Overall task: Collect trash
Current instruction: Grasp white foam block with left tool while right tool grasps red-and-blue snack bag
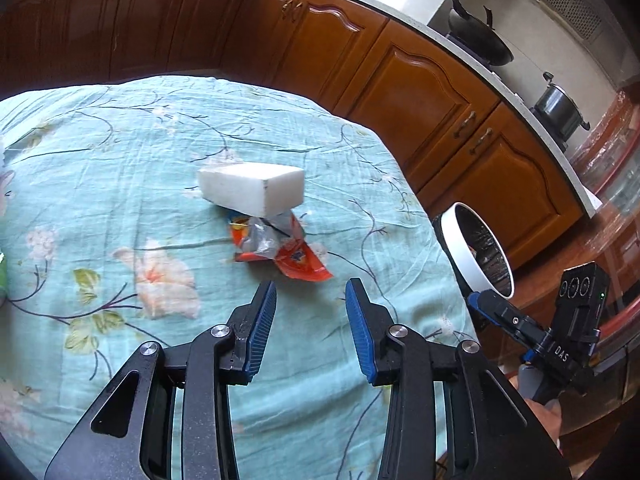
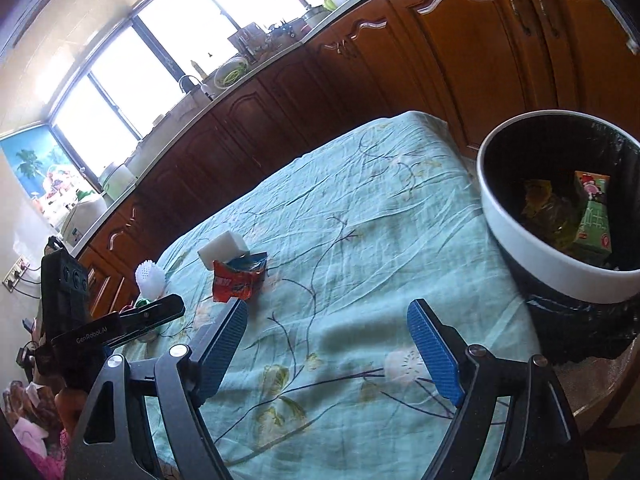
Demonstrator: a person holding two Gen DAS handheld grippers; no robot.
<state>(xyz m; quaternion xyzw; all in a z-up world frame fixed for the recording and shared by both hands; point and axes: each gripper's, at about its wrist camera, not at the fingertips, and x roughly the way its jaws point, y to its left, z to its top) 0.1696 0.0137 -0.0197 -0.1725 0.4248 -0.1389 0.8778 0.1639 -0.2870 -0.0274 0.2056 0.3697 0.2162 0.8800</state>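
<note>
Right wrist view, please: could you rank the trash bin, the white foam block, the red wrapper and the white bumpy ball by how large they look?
1. trash bin, though it is nearest.
2-3. red wrapper and white foam block, too alike to rank.
4. white bumpy ball.

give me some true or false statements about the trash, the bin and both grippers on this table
1. The left gripper is open and holds nothing. True.
2. The white rectangular foam block sits inside the bin. False: it lies on the teal floral tablecloth, against the crumpled orange-red snack wrapper.
3. The white-rimmed round bin with a black liner already holds a green carton. True.
4. The right gripper is shut on the wrapper. False: it is open and empty.
</note>
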